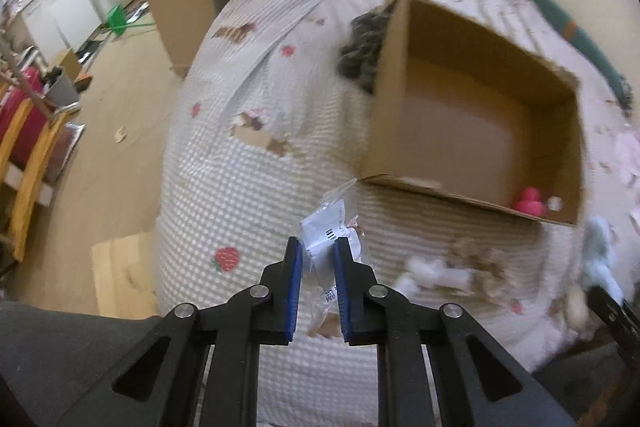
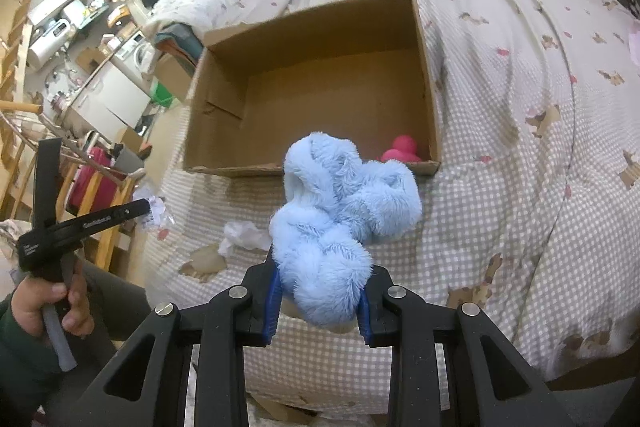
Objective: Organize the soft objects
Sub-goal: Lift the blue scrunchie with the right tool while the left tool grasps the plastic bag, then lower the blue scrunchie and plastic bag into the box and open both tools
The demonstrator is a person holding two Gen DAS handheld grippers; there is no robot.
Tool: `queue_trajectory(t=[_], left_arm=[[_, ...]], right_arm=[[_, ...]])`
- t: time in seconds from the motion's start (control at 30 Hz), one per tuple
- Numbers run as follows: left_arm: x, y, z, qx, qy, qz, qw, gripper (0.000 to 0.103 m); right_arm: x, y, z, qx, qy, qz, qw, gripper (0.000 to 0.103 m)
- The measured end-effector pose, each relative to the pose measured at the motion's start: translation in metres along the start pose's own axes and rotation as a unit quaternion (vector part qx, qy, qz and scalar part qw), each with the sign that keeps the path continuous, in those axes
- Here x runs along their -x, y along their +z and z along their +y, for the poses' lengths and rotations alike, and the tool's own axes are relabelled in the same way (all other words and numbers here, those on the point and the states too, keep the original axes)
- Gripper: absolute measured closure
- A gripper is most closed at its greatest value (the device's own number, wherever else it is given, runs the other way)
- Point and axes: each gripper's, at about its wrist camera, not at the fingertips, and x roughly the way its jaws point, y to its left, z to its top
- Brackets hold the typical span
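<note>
Fluffy blue plush toy clamped in the right gripper, hanging just short of the cardboard box on the checked bedcover. Clear plastic packet pinched in the narrow left gripper, near the box's front corner. Best lifted over the near rim before release, clear of the pink toy in the corner. Ample room inside the box; bed edge close on the left.

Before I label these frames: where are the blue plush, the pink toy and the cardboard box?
blue plush (image 2: 340, 223), right wrist view, fluffy middle.
pink toy (image 2: 401, 150), right wrist view, rounded top.
cardboard box (image 2: 320, 95), right wrist view, bare floor.
</note>
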Motion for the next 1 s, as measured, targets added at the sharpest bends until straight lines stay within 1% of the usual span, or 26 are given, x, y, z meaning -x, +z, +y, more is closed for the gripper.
queue_trajectory(t=[0.17, 0.37, 0.5, 0.6, 0.77, 1.0], left_arm=[[0.033, 0.0, -0.008, -0.013, -0.015, -0.031, 0.9993, 0.089], [0.059, 0.021, -0.016, -0.02, -0.032, -0.063, 0.9973, 0.09], [0.076, 0.037, -0.025, -0.034, -0.035, -0.092, 0.9945, 0.09], [0.084, 0.046, -0.032, -0.045, -0.038, -0.106, 0.9926, 0.09], [0.087, 0.06, -0.043, -0.051, -0.044, -0.11, 0.9916, 0.091], [0.076, 0.078, -0.056, -0.063, -0.045, -0.111, 0.9908, 0.091]], right_arm=[[0.019, -0.001, 0.004, 0.001, 0.017, -0.029, 0.999, 0.071], [0.038, 0.007, 0.011, -0.002, 0.03, -0.061, 0.998, 0.071], [0.046, 0.018, 0.013, -0.001, 0.037, -0.075, 0.996, 0.071], [0.051, 0.028, 0.017, 0.005, 0.038, -0.084, 0.996, 0.071], [0.06, 0.046, 0.026, 0.017, 0.037, -0.101, 0.994, 0.071], [0.067, 0.072, 0.031, 0.034, 0.025, -0.122, 0.992, 0.071]])
